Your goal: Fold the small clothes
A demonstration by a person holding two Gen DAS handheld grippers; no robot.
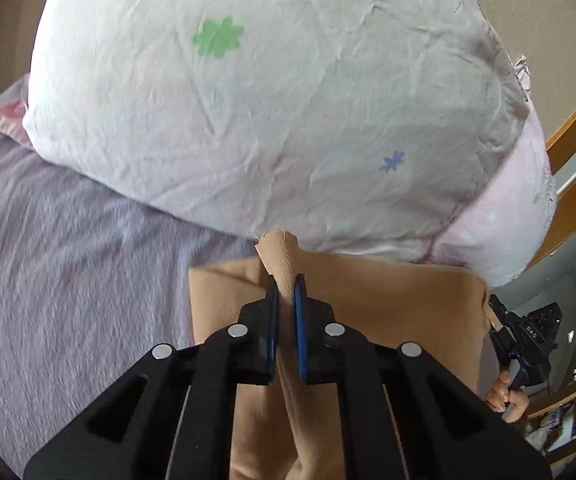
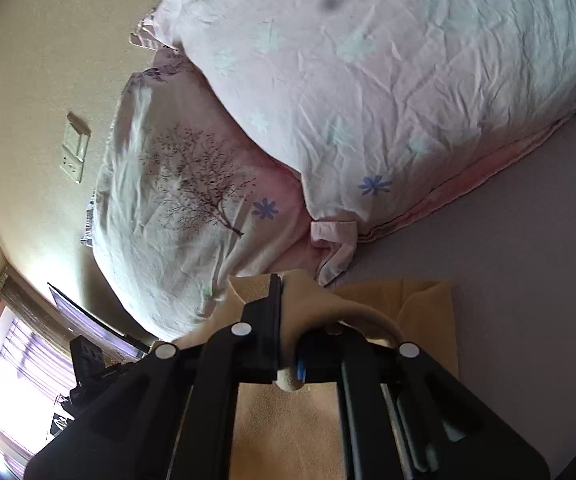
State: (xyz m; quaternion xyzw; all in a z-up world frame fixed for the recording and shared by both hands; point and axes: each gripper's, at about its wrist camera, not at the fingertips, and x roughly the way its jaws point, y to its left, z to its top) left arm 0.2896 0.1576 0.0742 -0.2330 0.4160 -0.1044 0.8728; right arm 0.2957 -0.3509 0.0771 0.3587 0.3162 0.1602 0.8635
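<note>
Your left gripper (image 1: pixel 286 286) and right gripper (image 2: pixel 288 284) each pinch the tan garment (image 1: pixel 387 300) (apparently its corners) above the bed (image 1: pixel 68 260).

The cloth (image 1: pixel 387 304) is plain tan. The pillow (image 1: pixel 272 112) is pale pink with green and blue flowers. The sheet (image 1: pixel 68 264) is lilac. The far pillow (image 2: pixel 192 200) shows a dark tree print.

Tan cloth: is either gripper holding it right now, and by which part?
Both are. The left gripper is shut on a raised corner of the tan cloth. The right gripper pinches a bunched edge fold that drapes over one finger.
</note>
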